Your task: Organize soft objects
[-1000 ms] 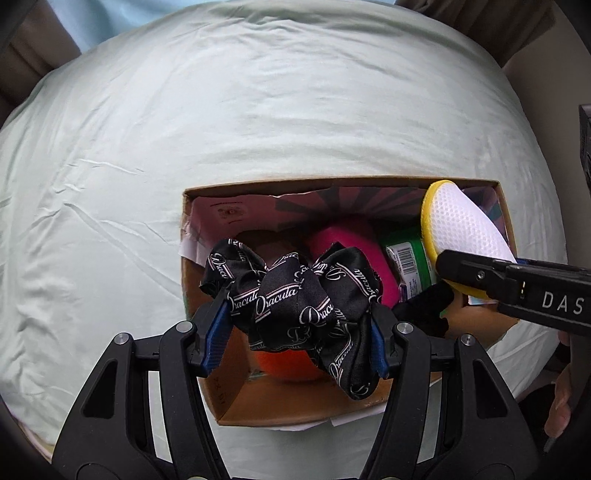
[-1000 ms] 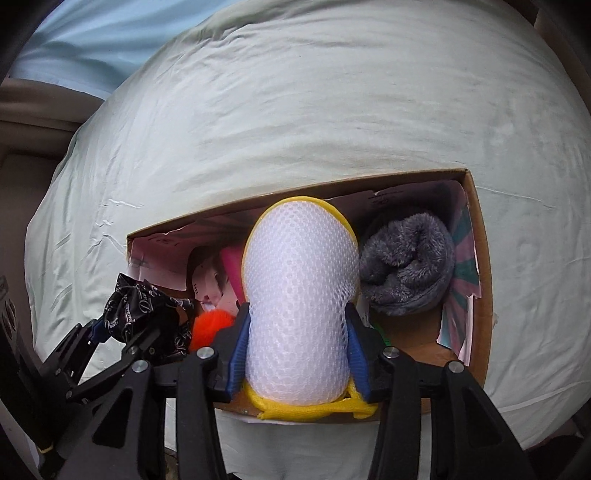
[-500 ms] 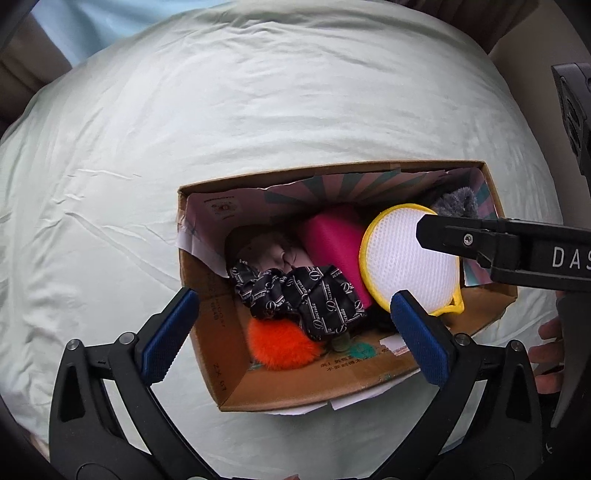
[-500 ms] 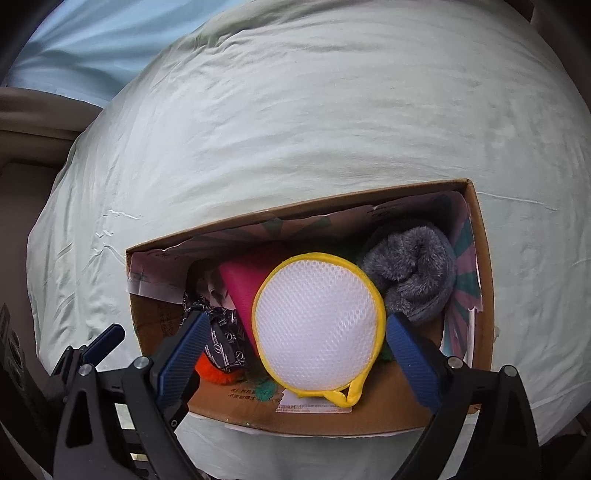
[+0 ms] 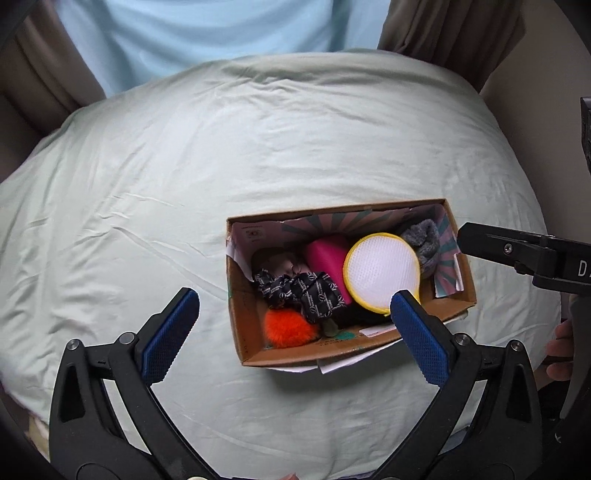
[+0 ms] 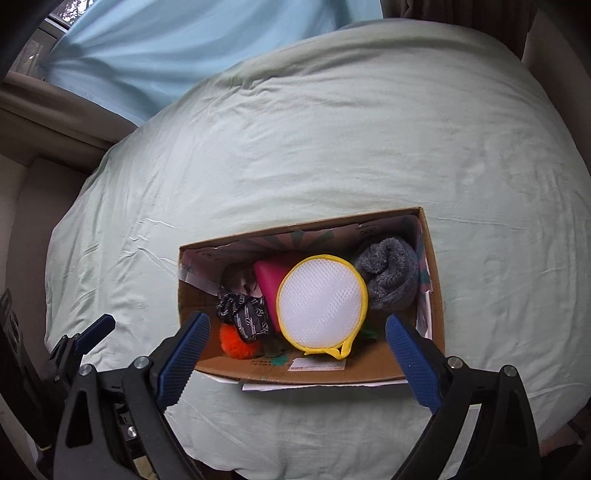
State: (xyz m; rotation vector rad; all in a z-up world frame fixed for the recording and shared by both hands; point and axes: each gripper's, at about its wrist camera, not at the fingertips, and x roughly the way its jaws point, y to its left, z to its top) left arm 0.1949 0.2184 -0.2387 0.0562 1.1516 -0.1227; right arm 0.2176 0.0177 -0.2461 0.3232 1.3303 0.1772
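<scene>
Yellow-rimmed white mesh pouch (image 6: 320, 302), orange pompom (image 5: 290, 328), grey fleece (image 6: 389, 278)

Wrinkled pale green bedsheet (image 5: 258, 155) filling mid-frame, light blue sheer curtain (image 6: 177, 55) along the top, brown drapes (image 5: 450, 33) upper right

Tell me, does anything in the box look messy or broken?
A little. The cardboard box has torn white paper poking out under its near edge, and its printed lining is ragged. The round white mesh pouch sits tilted on top of the pile rather than flat. Nothing has spilled onto the bed sheet.
</scene>
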